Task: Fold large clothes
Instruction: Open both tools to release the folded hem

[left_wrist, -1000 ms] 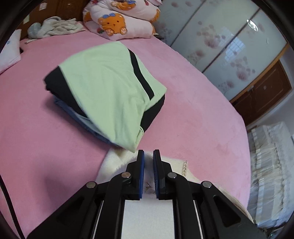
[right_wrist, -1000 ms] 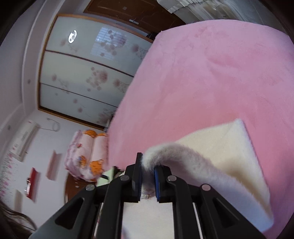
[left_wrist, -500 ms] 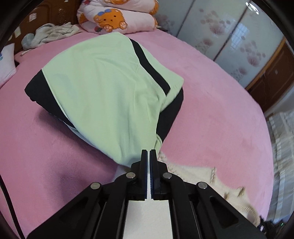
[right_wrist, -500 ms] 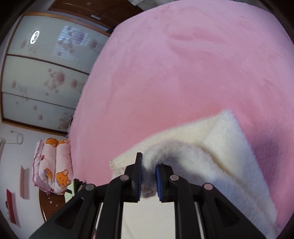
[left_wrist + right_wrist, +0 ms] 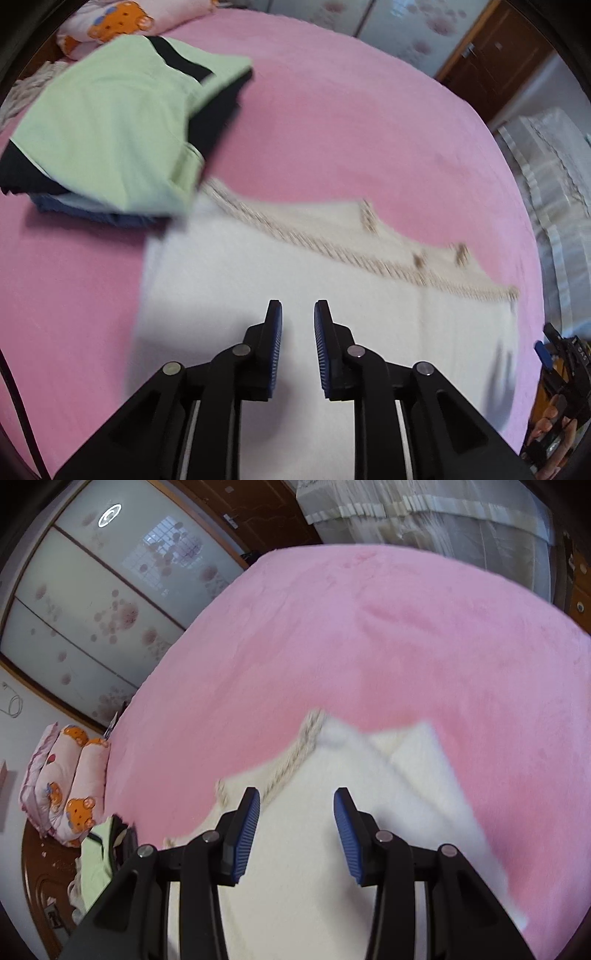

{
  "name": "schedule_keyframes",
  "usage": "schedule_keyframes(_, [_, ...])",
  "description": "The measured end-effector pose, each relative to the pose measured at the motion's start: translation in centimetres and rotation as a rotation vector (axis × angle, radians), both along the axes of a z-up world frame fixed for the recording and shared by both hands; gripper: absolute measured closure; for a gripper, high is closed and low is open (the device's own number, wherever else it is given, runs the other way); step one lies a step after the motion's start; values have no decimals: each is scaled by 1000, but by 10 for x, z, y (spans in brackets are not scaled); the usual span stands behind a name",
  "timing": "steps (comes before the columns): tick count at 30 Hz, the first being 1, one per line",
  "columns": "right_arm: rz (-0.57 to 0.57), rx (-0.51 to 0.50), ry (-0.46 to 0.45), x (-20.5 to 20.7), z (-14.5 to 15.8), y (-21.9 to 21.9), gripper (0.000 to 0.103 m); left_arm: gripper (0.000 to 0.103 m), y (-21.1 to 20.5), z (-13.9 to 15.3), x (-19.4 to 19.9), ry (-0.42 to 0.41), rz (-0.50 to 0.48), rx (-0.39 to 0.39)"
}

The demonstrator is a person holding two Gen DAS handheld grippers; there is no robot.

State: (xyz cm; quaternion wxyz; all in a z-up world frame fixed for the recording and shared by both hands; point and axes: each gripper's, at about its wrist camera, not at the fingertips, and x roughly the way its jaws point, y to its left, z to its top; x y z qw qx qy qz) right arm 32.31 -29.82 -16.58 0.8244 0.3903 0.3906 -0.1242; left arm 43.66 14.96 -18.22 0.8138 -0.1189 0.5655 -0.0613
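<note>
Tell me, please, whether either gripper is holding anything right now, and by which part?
Nothing is held. The left gripper and right gripper are both opening over the white garment, with no cloth pinched between the pads.

Home bedroom: pink bed (image 5: 369, 646), sliding wardrobe (image 5: 92, 609), curtains (image 5: 424, 513)

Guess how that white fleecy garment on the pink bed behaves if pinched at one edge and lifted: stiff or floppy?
Probably floppy: the white fleecy garment lies flat and limp on the pink bed, folded over itself at one corner in the right wrist view. Likely bulky but light, given the thick pile. The braided trim may snag.
</note>
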Motion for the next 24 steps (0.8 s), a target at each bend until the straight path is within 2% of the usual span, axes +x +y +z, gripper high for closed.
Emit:
schedule_keyframes(4, [89, 111, 35, -22, -20, 39, 61, 87, -27, -12, -31, 65, -61, -37])
schedule_keyframes(8, [216, 176, 99, -39, -39, 81, 62, 87, -50, -16, -65, 76, -145, -101])
schedule_keyframes(10, [291, 203, 117, -47, -45, 100, 67, 87, -59, -20, -80, 93, -183, -127])
schedule_keyframes(12, [368, 193, 124, -56, -45, 120, 80, 87, -67, -26, -95, 130, -210, -152])
schedule_keyframes(17, [539, 121, 129, -71, -48, 156, 102, 93, -78, -41, -129, 212, -219, -201])
schedule_keyframes(20, [633, 50, 125, -71, -50, 169, 103, 96, -87, -51, -139, 229, -233, -180])
schedule_keyframes(24, [710, 8, 148, -63, -60, 173, 103, 96, -97, -66, -137, 249, -236, -163])
